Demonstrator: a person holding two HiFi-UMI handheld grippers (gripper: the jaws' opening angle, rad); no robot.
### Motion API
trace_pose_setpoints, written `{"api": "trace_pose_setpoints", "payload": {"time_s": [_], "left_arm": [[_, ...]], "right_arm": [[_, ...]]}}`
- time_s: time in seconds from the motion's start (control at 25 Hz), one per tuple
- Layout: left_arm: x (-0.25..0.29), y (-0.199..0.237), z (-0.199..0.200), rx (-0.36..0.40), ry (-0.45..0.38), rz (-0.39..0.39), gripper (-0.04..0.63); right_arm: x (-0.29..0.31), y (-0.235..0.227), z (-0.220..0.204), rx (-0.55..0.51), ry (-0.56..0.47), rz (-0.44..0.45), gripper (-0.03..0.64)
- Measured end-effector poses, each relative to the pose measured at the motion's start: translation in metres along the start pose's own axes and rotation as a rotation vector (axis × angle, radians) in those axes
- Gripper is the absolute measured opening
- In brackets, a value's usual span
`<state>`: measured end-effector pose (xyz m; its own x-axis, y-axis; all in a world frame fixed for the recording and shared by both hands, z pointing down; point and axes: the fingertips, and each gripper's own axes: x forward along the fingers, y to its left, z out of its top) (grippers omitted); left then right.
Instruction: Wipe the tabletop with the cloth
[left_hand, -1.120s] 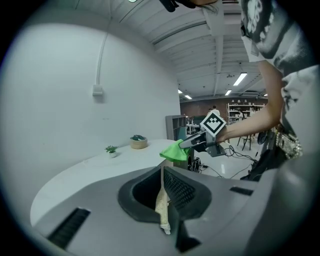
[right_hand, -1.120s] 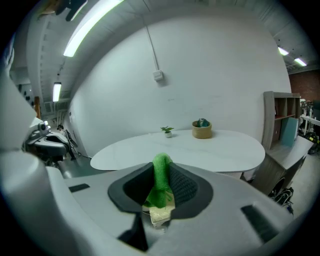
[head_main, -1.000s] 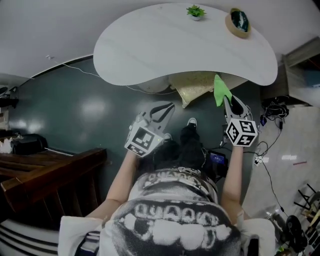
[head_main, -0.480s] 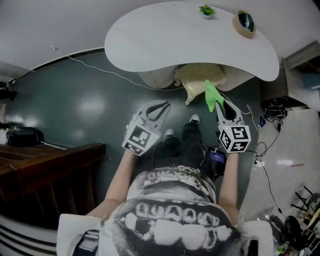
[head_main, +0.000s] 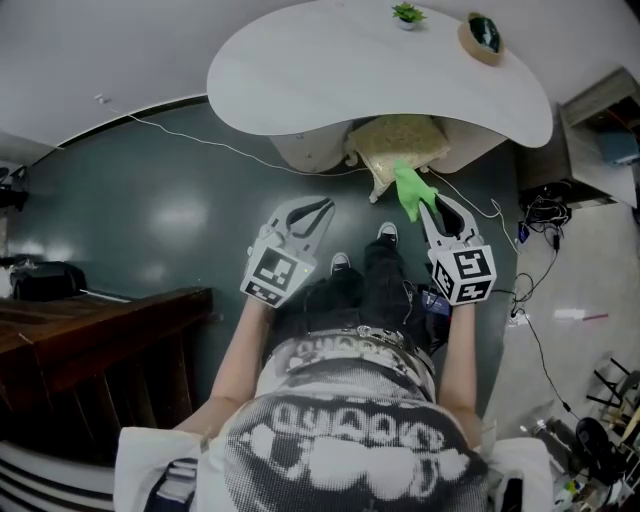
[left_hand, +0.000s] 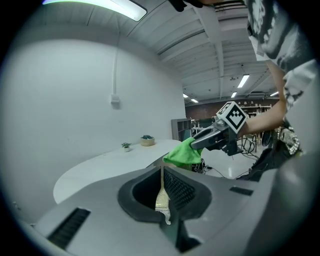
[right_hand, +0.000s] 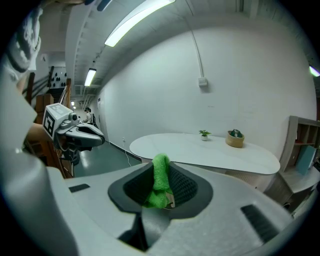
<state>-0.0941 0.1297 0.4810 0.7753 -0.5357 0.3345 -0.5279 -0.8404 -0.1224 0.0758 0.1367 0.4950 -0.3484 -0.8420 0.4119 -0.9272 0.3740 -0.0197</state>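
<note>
Tabletop: the white, rounded, kidney-shaped tabletop (head_main: 330, 80) lies ahead of both grippers and well apart from them; nothing touches it apart from two small things at its far edge.
Cushion: a beige, speckled cushion-like block (head_main: 398, 140) sits under the table's near edge, just beyond the cloth in the head view.
Left gripper: the grey left gripper (head_main: 318, 208) is held over the dark floor, its jaws pressed together with nothing between them.
Right gripper: the grey right gripper (head_main: 430, 203) points toward the table, its jaws pinching the cloth.
Cloth: the bright green fuzzy cloth (right_hand: 160, 180) stands bunched between the right jaws, a tuft poking out past the tips, off the table.
Bowl: a round wooden bowl with dark contents (head_main: 483, 36) rests at the far right of the top.
Plant: a small green potted plant (head_main: 406, 14) stands beside it.
Cloth to tabletop: the step appears to be the approach, with wiping not yet begun; the next move calls for carrying the cloth forward, lowering it flat onto the white surface, and sweeping clear of bowl and plant.
</note>
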Motion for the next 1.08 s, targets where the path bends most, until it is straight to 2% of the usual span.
{"api": "trace_pose_setpoints", "payload": {"time_s": [0.24,1.08], "left_arm": [[0.000,0.002,0.000,-0.003,-0.013,0.003,0.014],[0.007,0.001,0.005,0.014,-0.030,-0.006,0.014]], "right_arm": [[-0.002,0.004,0.000,-0.022,0.002,0.012,0.087],[-0.013,-0.011,-0.002,-0.018,-0.001,-0.034,0.087]]}}
